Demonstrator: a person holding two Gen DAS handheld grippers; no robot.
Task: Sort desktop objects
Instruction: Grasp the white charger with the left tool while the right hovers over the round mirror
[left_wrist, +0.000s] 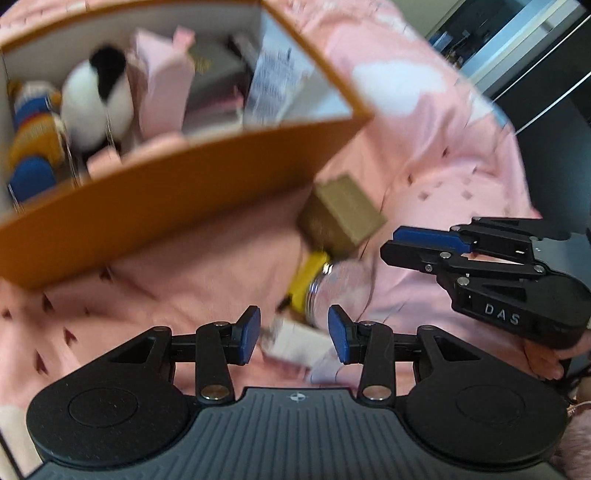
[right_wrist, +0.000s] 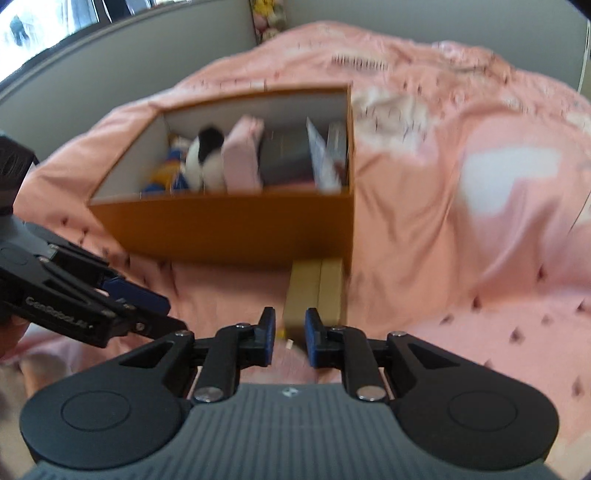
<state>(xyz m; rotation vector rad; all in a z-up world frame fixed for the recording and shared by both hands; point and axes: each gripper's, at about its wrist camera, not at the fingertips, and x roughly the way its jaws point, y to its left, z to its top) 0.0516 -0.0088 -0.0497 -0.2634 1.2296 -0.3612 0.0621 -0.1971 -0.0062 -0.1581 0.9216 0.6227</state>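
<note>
- Orange box (right_wrist: 236, 229): it stands open on the pink cloth (right_wrist: 443, 240), ahead of both of my grippers. It already holds soft toys, a pink packet and some flat items, all blurred.
- Loose things: a small tan carton (left_wrist: 343, 214) lies against the box's near right corner. Just below it lies a clear jar (left_wrist: 332, 291) with a yellow part at its upper left end. A small white packet (left_wrist: 295, 341) lies nearest my left hand. I judge these three to be what is left to sort.
- Left gripper (left_wrist: 294, 334): the jaws stand partly open and hold nothing. The white packet shows in the gap between them, but the pads do not appear to press on it. The jar's body lies just beyond the right pad.
- Right gripper (right_wrist: 289, 338): the jaws stand narrow, with a slim gap, and are empty. The tan carton lies straight ahead of the tips; a pale rounded thing, probably the jar, shows through the gap.
- Key relation: in the right wrist view the carton's long axis runs away from me, in line with the right gripper's fingers, so its narrow width falls across the jaws. I judge the right hand better placed for the carton, once opened wider, and the left for the packet.
</note>
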